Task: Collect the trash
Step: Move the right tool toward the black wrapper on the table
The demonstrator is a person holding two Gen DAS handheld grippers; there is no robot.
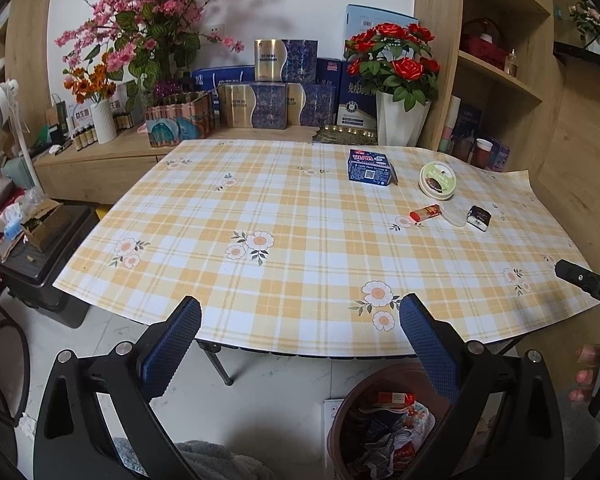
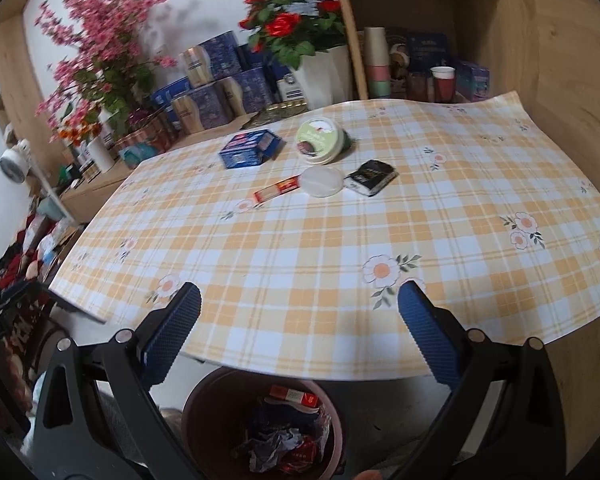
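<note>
From the left wrist view, the left claw (image 1: 300,312) hangs wide open and empty over the near edge of the table (image 1: 284,240), which is covered in a smooth yellow-and-white plaid cloth with printed daisies. The remaining litter lies ahead and to the right, toward the far right corner: a blue cardboard box (image 1: 370,168), a round green-lidded tub (image 1: 437,180), a slim red-and-white wrapper (image 1: 425,213), a thin translucent disc (image 1: 454,213) and a small black-and-white packet (image 1: 479,218). The three small pieces sit close together in a row. The brown round trash bin (image 1: 340,412) stands on the floor below the near edge, holding crumpled wrappers. At the right margin the tip of the other claw shows, so that one sits nearer the litter.

From the right wrist view, the right claw (image 2: 299,308) is likewise spread open with nothing between its blue ribbed pads (image 2: 172,332). The cluster lies ahead and slightly left: the wrapper (image 2: 278,189) has its long axis running diagonally, its near end to the left; the disc (image 2: 322,181) touches or overlaps it, and the packet (image 2: 370,177) lies just beside the disc, a glossy rectangular block. The box (image 2: 250,148) and tub (image 2: 322,140) sit beyond. The bin (image 2: 260,432) is directly beneath this claw. The right hand looks the better placed to reach; the flat disc will likely be hard to pinch.
</note>
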